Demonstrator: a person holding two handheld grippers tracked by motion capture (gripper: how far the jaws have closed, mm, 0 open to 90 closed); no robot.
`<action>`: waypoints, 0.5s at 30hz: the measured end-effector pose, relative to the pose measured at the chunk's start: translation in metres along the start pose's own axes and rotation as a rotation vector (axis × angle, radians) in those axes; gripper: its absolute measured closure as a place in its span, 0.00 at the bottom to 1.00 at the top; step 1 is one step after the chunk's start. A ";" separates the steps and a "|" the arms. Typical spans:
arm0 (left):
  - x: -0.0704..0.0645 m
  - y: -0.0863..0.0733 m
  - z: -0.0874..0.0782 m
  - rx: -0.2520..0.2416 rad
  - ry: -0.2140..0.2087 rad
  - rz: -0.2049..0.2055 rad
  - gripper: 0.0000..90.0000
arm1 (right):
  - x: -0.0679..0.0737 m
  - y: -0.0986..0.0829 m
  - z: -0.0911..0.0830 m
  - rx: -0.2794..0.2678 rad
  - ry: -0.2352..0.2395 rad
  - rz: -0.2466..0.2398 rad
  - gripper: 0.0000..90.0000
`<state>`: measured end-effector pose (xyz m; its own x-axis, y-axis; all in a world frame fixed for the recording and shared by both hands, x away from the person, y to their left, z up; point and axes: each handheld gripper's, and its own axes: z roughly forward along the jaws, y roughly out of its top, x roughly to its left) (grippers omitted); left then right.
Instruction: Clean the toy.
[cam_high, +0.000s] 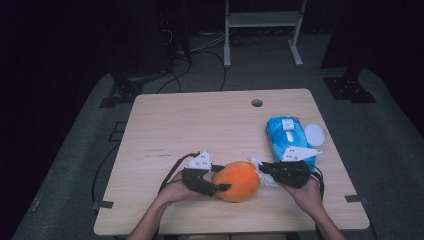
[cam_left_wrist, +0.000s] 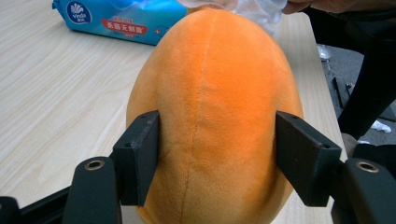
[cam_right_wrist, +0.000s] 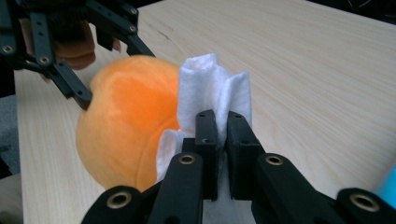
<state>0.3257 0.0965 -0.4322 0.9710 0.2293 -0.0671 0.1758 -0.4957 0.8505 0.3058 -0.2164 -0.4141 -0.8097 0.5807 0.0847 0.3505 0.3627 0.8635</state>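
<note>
Black grippers (brass screws, grey plates)

A fuzzy orange plush ball, a soft white wipe and a matt pale wooden table were seen

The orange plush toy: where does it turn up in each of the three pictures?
High view: the orange plush toy lies near the table's front edge, between both grippers.
Left gripper view: centre, clamped between the black fingers.
Right gripper view: left of centre, behind the white wipe.
Shared landmark: the blue wipes pack, apart from the toy.
</note>
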 end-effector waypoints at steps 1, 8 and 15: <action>-0.001 0.000 0.001 -0.002 0.000 0.002 0.38 | -0.001 -0.001 -0.001 0.005 -0.003 0.005 0.93; -0.004 0.002 0.002 0.009 -0.008 0.027 0.38 | 0.003 0.011 0.001 -0.022 0.000 -0.013 0.93; -0.006 0.002 0.003 0.009 -0.020 0.040 0.38 | 0.001 0.020 0.010 -0.031 0.017 -0.016 0.93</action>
<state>0.3209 0.0921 -0.4319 0.9803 0.1927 -0.0432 0.1380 -0.5120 0.8478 0.3170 -0.2010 -0.4020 -0.8232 0.5622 0.0790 0.3227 0.3487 0.8799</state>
